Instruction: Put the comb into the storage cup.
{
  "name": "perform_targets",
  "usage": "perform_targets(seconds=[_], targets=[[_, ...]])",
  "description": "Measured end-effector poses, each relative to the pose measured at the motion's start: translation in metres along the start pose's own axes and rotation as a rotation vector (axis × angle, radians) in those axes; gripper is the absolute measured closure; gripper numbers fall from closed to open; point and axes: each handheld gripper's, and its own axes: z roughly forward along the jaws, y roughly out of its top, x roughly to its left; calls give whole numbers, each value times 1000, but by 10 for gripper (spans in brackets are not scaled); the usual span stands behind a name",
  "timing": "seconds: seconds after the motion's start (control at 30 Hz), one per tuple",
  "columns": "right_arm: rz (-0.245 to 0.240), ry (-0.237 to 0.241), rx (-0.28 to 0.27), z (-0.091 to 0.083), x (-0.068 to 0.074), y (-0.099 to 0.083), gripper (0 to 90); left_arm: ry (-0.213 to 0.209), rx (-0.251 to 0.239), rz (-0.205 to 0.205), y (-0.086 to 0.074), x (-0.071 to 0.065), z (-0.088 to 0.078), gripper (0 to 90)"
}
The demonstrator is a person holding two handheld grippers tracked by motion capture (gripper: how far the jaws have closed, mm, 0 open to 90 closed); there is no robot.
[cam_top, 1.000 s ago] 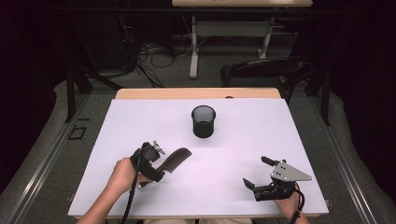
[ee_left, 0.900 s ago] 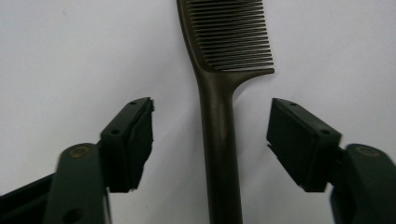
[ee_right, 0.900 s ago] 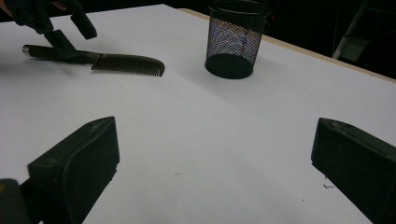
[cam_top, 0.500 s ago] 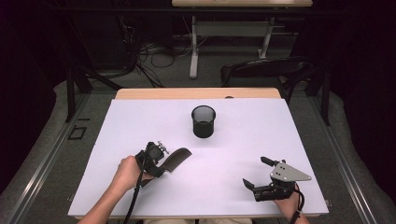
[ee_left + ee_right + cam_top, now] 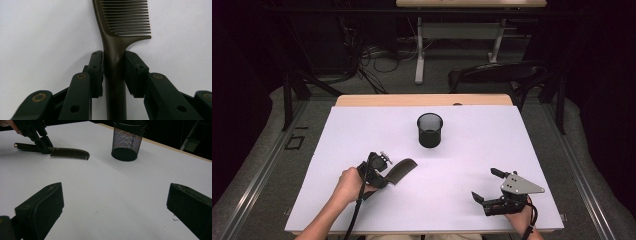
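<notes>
A dark brown comb (image 5: pixel 403 169) lies flat on the white table cover (image 5: pixel 512 145), left of centre, teeth pointing away from the hand. My left gripper (image 5: pixel 388 175) holds its handle. In the left gripper view the jaws (image 5: pixel 113 58) have just been closing, and both pads now press the comb (image 5: pixel 117 42) at its neck. A black mesh cup (image 5: pixel 430 131) stands upright farther back at the middle. My right gripper (image 5: pixel 482 183) rests near the front right, jaws wide apart with nothing between them (image 5: pixel 115 202). Its view shows the comb (image 5: pixel 70 153) and the cup (image 5: pixel 127 141) ahead.
The table's wooden back edge (image 5: pixel 422 100) runs behind the cup. Beyond it stand a dark chair (image 5: pixel 497 75) and a desk frame with cables on the floor. Bare white cover lies between the two grippers and around the cup.
The left gripper's jaws have drawn in onto the comb's handle. The comb, the cup and the right gripper have stayed where they were.
</notes>
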Motion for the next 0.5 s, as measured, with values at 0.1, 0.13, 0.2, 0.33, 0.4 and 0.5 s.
perform_targets(seconds=[0.1, 0.13, 0.2, 0.33, 0.4, 0.5], targets=[[-2, 1, -1, 0, 0, 0, 7, 3, -6, -12, -1, -1, 0, 715], [-4, 2, -2, 0, 0, 0, 7, 4, -13, -14, -2, -2, 0, 719], [-4, 3, -2, 0, 1, 0, 7, 9, -21, -13, -3, -2, -1, 725], [0, 2, 0, 0, 0, 0, 7, -17, -36, -23, -6, 0, -2, 726], [0, 2, 0, -1, 0, 0, 7, -30, -51, -32, -8, 1, -4, 726], [0, 1, -4, -1, 0, 0, 7, -35, -83, -39, -11, 3, -6, 726]])
